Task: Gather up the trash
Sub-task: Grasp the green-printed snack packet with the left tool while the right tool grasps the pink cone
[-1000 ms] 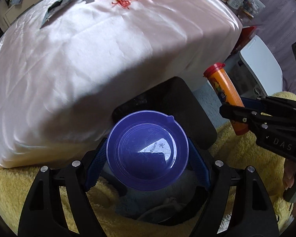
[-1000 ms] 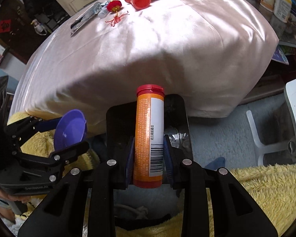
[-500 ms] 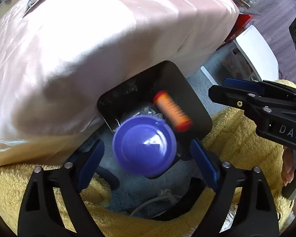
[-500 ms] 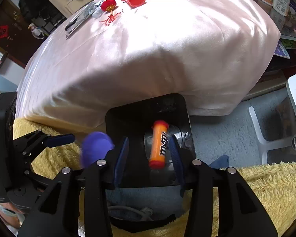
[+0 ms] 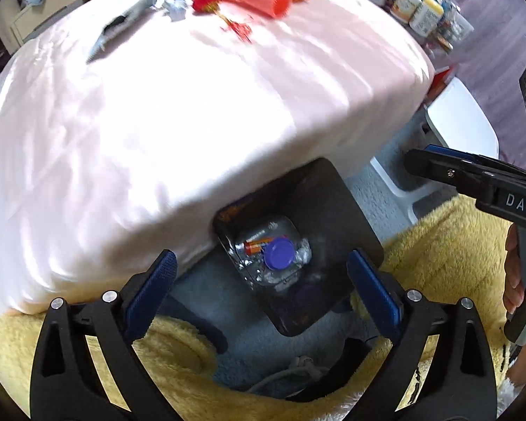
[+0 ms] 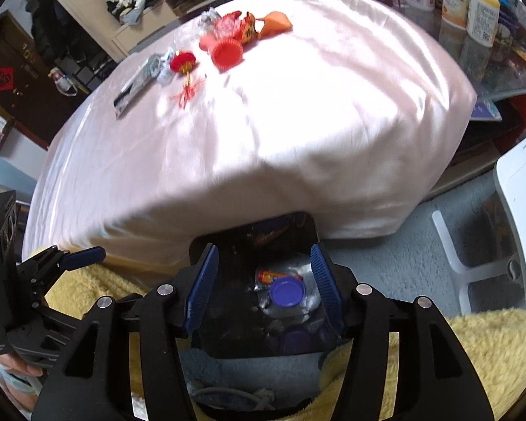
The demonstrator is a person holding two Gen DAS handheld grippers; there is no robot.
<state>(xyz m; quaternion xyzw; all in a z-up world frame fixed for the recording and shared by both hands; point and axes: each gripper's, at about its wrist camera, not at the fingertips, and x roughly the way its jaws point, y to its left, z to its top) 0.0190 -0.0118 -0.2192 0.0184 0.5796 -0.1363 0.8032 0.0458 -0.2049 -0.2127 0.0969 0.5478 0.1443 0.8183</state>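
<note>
Two grippers: left gripper (image 5: pixel 263 280) and right gripper (image 6: pixel 263 291) both opening, gripping nothing.
One bin (image 5: pixel 333 203): sitting below both.
One purple lid (image 5: pixel 280 253), one orange tube (image 5: pixel 256 245): lying inside.

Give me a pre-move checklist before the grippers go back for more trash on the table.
1. Left gripper empty: ok, jaws opening, nothing between them.
2. Right gripper empty: ok, jaws opening, nothing between them.
3. Purple lid inside the black bin: ok, lying at the bottom.
4. Orange tube inside the bin: ok, lying beside the lid, partly under it.
5. Trash left on the pink tablecloth: not ok, a red paper cup, red tassel ornament and silver wrapper remain at the far end.
6. Bin capacity: cannot tell.
</note>
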